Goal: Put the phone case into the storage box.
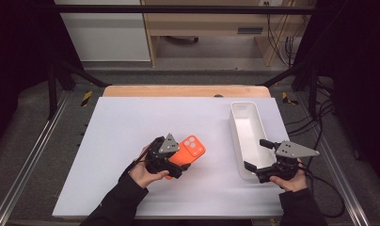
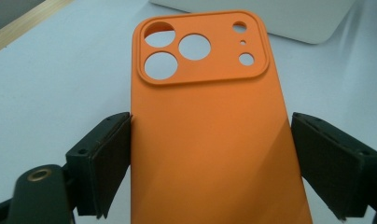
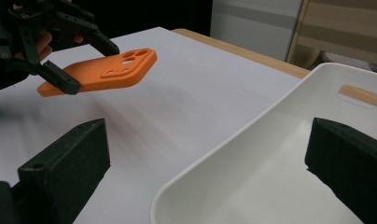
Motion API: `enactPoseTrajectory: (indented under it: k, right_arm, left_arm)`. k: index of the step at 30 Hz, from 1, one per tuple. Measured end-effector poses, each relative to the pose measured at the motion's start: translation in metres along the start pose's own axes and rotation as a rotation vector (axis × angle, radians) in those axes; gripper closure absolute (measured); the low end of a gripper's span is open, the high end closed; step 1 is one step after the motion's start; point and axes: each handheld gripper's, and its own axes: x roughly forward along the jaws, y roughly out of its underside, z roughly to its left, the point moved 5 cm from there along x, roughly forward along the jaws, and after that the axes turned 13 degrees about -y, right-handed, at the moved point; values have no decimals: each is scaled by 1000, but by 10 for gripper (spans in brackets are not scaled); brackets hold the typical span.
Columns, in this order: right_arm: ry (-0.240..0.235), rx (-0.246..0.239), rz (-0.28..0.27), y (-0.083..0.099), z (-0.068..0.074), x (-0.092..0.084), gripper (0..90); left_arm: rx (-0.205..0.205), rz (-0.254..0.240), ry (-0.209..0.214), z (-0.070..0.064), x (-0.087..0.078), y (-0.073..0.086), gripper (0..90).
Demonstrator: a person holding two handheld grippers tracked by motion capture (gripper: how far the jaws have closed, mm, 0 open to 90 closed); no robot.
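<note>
In the high view, a white sheet (image 1: 131, 141) covers the table, with a strip of wooden table edge (image 1: 186, 91) showing at the far side. The left gripper (image 1: 171, 165) sits near the middle of the sheet, held in the person's left hand (image 1: 142, 173), and an orange phone case (image 1: 190, 150) sticks out from between its jaws toward the upper right, camera cut-outs at the far end. To the right lies a long white bin (image 1: 247, 136), set lengthwise away from the person. The right gripper (image 1: 257, 155), in the right hand (image 1: 288, 181), sits at the bin's near end with its jaws spread wide, one over the bin's interior and one at its near corner.

In the left gripper view, the phone case (image 2: 210, 135) runs up the middle of the frame, back side up, its raised camera block at the top. The left pad touches the case's left edge and the right pad meets its right edge, so the jaws are closed on the case across its width. The bin (image 2: 280, 18) shows beyond the case's far end.

In the right gripper view, the two black jaws stand far apart and hold nothing; the bin's (image 3: 252, 154) near rim curves between them, one jaw outside over the sheet (image 3: 177, 107), the other inside the bin. Farther off at the upper left, the left gripper (image 3: 81, 63) holds the case (image 3: 107, 70) tilted, clear of the sheet.
</note>
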Motion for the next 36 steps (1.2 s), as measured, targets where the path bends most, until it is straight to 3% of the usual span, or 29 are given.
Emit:
enactPoseTrajectory:
  k: [17, 27, 36]
  right_arm:
    - [-51, -64, 41, -6, 14, 14, 6]
    - [-75, -121, 98, -7, 23, 25, 7]
    - [-107, -171, 146, -9, 30, 36, 10]
  left_arm:
    - [39, -26, 53, -15, -3, -7, 141]
    - [88, -34, 81, -28, -3, -10, 141]
    - [115, -31, 94, -31, -5, -9, 141]
